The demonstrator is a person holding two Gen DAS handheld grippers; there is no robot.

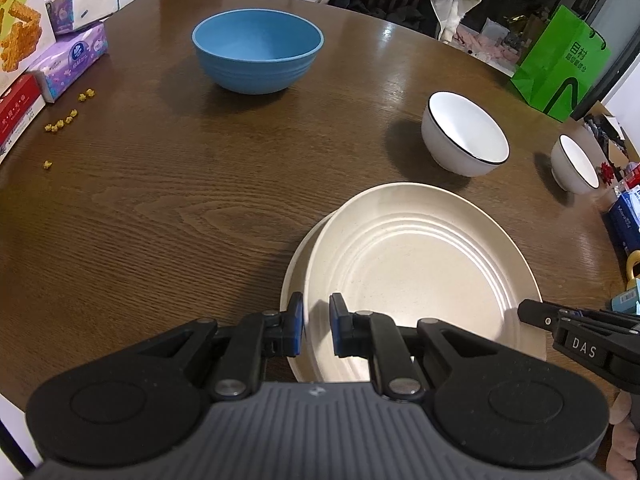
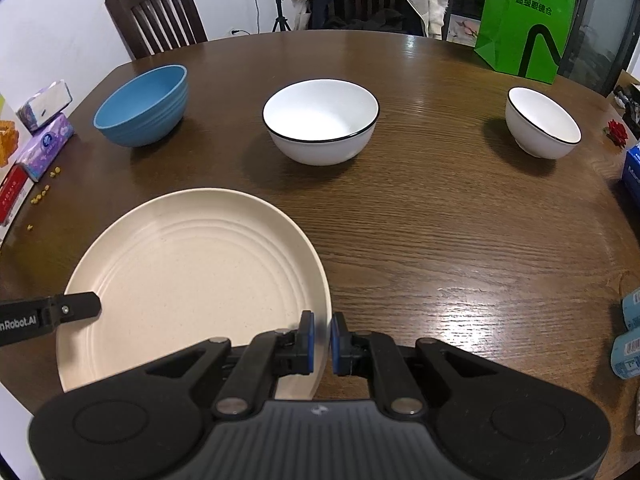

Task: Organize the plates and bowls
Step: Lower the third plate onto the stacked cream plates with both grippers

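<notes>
Two cream plates [image 1: 416, 264] lie stacked on the wooden table [image 1: 160, 208], the top one shifted right of the lower one [image 1: 294, 276]. My left gripper [image 1: 316, 326] straddles the top plate's left rim, jaws a narrow gap apart. My right gripper [image 2: 322, 342] is closed on the plate's [image 2: 192, 272] right rim. A blue bowl [image 1: 258, 50] stands at the far left, also in the right wrist view [image 2: 144, 106]. A large white bowl [image 2: 320, 120] and a small white bowl [image 2: 542, 122] stand further right.
Tissue packs [image 1: 72, 56] and snack boxes line the left edge, with yellow crumbs [image 1: 60, 124] beside them. A green bag [image 2: 526, 20] stands at the back right. Blue packets [image 2: 630, 332] lie at the right edge. Chairs stand behind the table.
</notes>
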